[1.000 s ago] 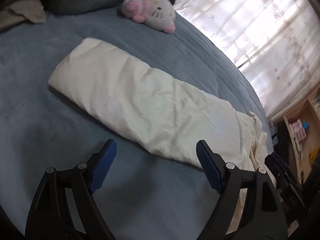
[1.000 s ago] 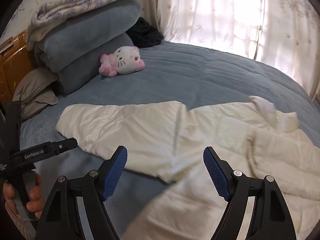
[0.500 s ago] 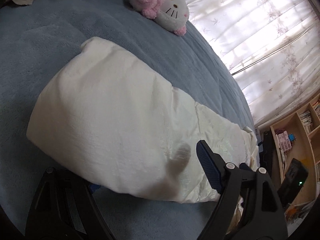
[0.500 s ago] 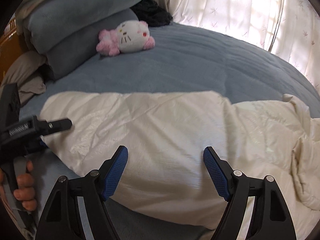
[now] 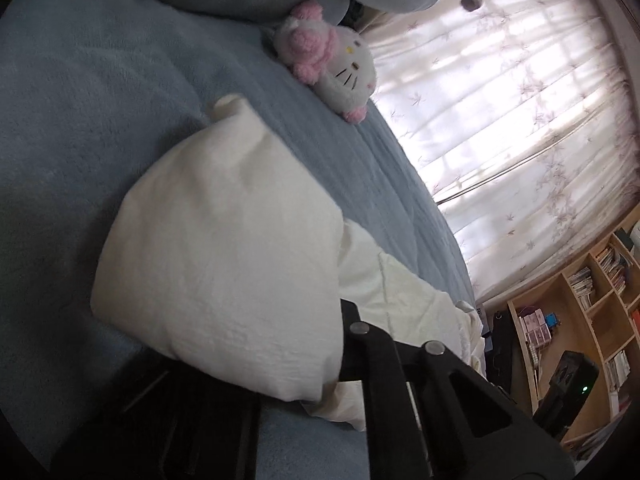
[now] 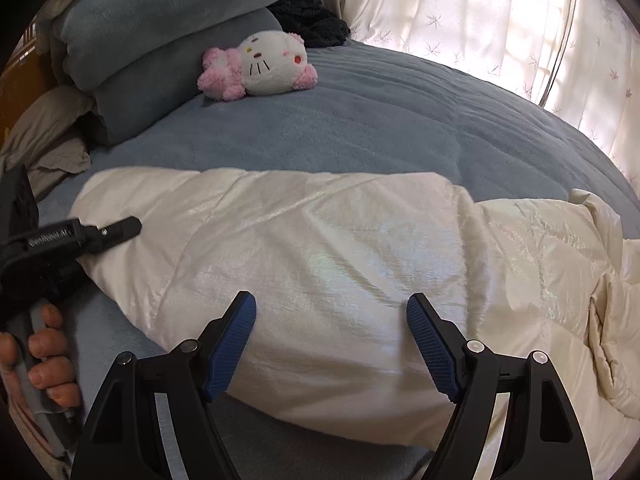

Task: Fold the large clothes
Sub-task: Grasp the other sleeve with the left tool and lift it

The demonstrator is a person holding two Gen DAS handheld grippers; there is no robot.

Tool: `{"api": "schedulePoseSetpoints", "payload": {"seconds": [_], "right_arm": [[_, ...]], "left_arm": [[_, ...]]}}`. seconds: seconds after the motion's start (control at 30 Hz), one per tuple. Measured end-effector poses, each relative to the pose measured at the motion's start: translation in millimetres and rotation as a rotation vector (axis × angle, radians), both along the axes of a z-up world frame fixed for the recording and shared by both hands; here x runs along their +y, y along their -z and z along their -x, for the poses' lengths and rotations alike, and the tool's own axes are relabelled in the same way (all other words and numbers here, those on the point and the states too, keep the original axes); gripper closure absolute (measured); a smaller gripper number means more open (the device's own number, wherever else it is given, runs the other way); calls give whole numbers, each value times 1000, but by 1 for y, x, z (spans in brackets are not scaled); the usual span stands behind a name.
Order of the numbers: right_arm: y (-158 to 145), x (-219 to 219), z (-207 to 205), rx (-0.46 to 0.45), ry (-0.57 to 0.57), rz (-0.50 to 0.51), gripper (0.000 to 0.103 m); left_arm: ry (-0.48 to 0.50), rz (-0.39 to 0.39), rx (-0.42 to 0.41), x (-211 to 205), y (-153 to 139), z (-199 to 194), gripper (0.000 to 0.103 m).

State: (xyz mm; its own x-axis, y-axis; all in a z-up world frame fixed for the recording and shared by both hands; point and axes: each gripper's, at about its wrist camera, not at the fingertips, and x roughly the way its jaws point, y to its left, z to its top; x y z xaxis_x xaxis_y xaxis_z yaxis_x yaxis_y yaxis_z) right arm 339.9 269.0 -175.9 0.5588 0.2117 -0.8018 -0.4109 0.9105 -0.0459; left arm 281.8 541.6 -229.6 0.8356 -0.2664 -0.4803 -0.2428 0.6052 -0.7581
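Note:
A cream puffy garment (image 6: 320, 264) lies folded lengthwise across the blue bed cover (image 6: 380, 120). In the left wrist view its left end (image 5: 224, 264) fills the middle and covers the fingertips of my left gripper (image 5: 256, 360); the jaws look closed on that end of the cloth. The same gripper shows at the left edge of the right wrist view (image 6: 80, 236), at the garment's left end. My right gripper (image 6: 332, 340) is open, its blue pads (image 6: 232, 344) just over the garment's near edge, holding nothing.
A pink and white plush cat (image 6: 260, 66) lies at the head of the bed beside stacked grey-blue blankets (image 6: 168, 28). Curtains (image 6: 500, 20) hang behind. A wooden shelf (image 5: 580, 320) stands past the bed's far side. The garment's bunched part (image 6: 580, 300) lies to the right.
My left gripper moved in onto the garment's left end and its fingers went from wide open to hidden in the cloth. My right gripper moved closer to the garment's near edge, still open.

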Motion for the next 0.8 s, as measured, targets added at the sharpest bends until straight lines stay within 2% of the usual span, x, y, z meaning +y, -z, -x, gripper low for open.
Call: {"api": "schedulePoseSetpoints", "payload": {"seconds": [0.13, 0.23, 0.4, 0.6, 0.7, 0.8], "right_arm": [[-15, -3, 6, -23, -2, -29, 23], [-27, -12, 10, -16, 4, -64, 23], [-50, -39, 20, -13, 29, -102, 23], [-99, -106, 44, -40, 113, -179, 23], [-125, -156, 59, -67, 169, -218, 23], [-149, -214, 76, -91, 236, -240, 23]], "left_arm": [[-24, -67, -47, -9, -15, 11, 100], [-45, -156, -38, -24, -32, 13, 101], [-13, -301, -27, -69, -88, 28, 101], [115, -471, 9, -166, -190, 26, 101], [149, -706, 50, -242, -244, 33, 100], [207, -816, 13, -314, -279, 43, 100]]}}
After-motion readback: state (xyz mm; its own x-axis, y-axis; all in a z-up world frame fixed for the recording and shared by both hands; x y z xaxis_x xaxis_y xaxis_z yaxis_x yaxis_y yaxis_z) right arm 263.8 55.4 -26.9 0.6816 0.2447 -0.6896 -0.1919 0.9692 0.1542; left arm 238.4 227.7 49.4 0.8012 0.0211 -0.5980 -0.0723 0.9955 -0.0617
